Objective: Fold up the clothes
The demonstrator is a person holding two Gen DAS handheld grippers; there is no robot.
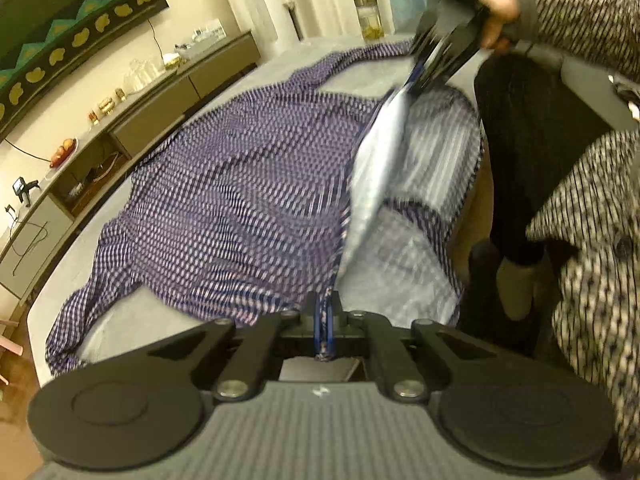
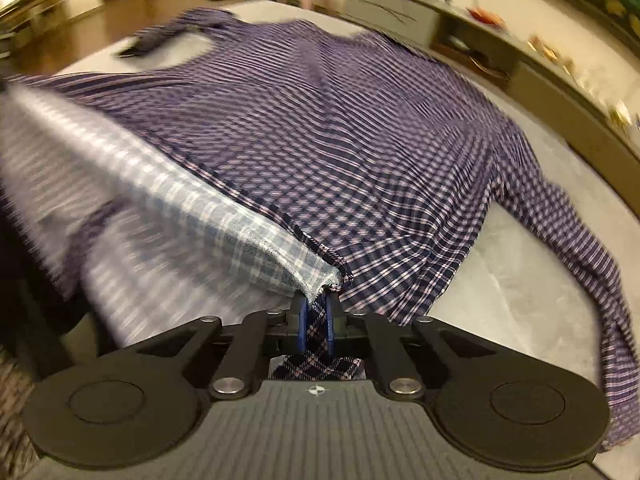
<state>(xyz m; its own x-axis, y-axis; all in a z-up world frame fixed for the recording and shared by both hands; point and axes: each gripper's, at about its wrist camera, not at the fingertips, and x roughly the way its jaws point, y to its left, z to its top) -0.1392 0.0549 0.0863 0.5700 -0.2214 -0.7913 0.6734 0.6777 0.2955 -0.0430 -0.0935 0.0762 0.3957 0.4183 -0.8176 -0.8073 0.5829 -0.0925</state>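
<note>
**Grey surface with a checked shirt spread on it**

A pale grey table (image 1: 120,328) is seen, with a purple checked shirt (image 1: 240,184) spread across most of it. One sleeve (image 1: 76,320) is laid out from the shirt toward a corner of the table. The shirt's near edge is lifted off the surface, and its paler inner side (image 2: 168,200) is shown there. Bare grey is left beside the shirt (image 2: 520,280).

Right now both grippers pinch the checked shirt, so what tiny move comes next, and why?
Probably carry the lifted edge across: the left gripper and right gripper each clamp the checked shirt, whose pale inside already shows.
</note>
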